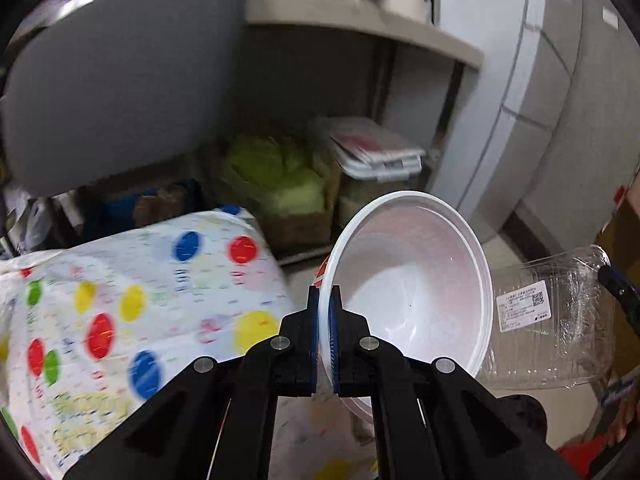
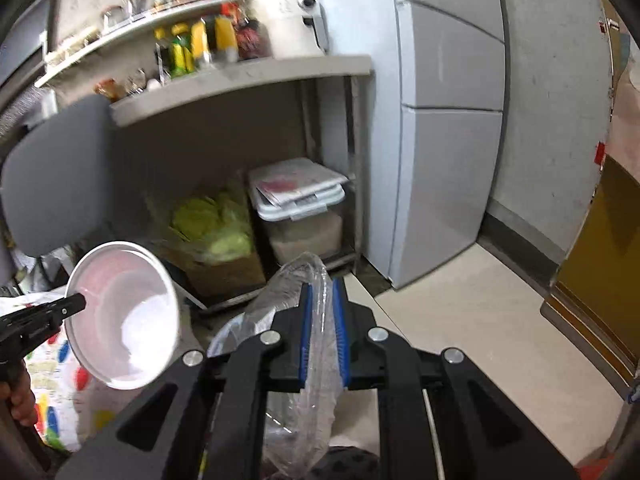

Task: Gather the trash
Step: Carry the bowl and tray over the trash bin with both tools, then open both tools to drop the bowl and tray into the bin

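Left gripper (image 1: pixel 325 300) pinches the bowl (image 1: pixel 416 280) rim, bowl tipped on its side. Clear container (image 1: pixel 552 320) just right of the bowl, clamped in right gripper (image 2: pixel 322 294). Surface (image 1: pixel 120 320) lies left of the bowl. Behind: shelf (image 2: pixel 248 76); under it, vegetable box (image 2: pixel 220 240) left of lidded bin (image 2: pixel 304 216). Fridge (image 2: pixel 448 120) right of shelf.

— Where is this?
— A home kitchen: a grey refrigerator (image 2: pixel 448 128), sauce bottles (image 2: pixel 200 46) on a shelf (image 2: pixel 248 76), cabbages (image 2: pixel 216 224) boxed beneath, beside a lidded storage bin (image 2: pixel 304 216).
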{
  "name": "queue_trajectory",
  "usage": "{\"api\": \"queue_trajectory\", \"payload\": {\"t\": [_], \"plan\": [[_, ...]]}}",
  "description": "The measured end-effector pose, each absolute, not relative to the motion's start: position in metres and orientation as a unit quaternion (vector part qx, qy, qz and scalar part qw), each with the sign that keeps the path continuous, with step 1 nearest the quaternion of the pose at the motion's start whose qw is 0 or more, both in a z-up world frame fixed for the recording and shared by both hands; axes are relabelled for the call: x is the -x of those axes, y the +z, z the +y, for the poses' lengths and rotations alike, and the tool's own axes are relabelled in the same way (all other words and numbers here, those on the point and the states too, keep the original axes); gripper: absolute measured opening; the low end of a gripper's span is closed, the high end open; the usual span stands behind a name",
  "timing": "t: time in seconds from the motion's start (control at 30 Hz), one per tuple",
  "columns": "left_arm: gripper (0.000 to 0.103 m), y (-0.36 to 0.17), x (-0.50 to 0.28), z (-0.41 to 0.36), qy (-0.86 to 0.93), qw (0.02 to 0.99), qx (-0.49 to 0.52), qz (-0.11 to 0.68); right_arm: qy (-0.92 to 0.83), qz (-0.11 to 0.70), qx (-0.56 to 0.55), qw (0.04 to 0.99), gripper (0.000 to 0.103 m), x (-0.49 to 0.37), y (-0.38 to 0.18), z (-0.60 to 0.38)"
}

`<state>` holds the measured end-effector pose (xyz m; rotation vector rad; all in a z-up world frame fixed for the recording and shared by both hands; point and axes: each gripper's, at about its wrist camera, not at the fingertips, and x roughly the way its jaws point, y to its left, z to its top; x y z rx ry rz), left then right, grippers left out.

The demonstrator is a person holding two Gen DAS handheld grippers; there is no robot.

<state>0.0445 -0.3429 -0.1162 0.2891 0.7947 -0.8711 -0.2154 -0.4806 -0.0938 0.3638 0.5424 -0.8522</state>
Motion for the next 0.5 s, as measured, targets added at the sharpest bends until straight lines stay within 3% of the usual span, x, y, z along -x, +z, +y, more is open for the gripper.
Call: {"api": "queue_trajectory", "payload": {"t": [0.3,0.4,0.47,0.5], "plan": [[0.007,-0.16,-0.05,-0.432,-0.415,0.795,-0.188,0.401,-0.416,0.296,-0.191,0.839,0.012,0.175,-0.136,-0.531],[0.015,-0.165,-0.053,-0.445,-0.417,0.79,-0.194,0.405,-0.414,0.3,-0.198,0.836,0.026,0.168,-0.14,-0.539],[0.033,-0.162,-0.053,-0.447,-0.422,0.792,-0.191,0.398,-0.412,0.298,-0.2,0.838,0.035,0.167,-0.139,-0.541],[0.036,-0.161,-0.053,-0.447,-0.425,0.793,-0.187,0.394,-0.409,0.298,-0.201,0.839,0.036,0.167,-0.139,-0.541]]}}
